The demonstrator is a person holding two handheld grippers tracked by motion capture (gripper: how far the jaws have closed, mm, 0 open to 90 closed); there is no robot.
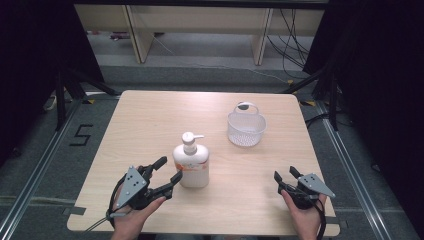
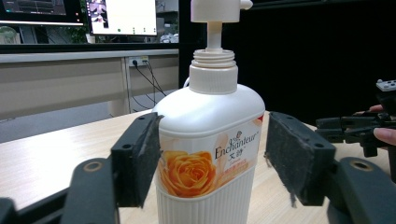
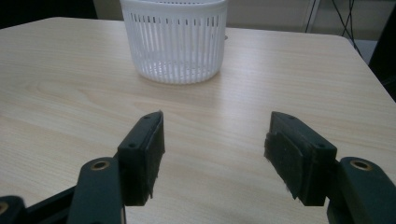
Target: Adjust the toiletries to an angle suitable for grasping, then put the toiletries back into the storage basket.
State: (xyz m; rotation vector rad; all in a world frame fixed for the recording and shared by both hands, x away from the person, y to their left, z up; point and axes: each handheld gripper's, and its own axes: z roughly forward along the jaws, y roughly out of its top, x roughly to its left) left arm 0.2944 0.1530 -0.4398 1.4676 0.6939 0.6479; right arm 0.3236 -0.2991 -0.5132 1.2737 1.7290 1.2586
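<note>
On the wooden table [image 1: 150,120], a white rose-labelled pump bottle [image 2: 208,154] stands between the left hand-held gripper [image 2: 212,161]'s wide, perhaps touching jaws.

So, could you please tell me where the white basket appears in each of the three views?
High view: the basket stands right of centre, towards the table's far edge.
Left gripper view: no basket here.
Right gripper view: top centre, beyond the open jaws.
Shared landmark: the wooden table.

Wooden table [image 1: 150,125], floor cables [image 1: 292,40], background monitors [image 2: 122,16]
</note>
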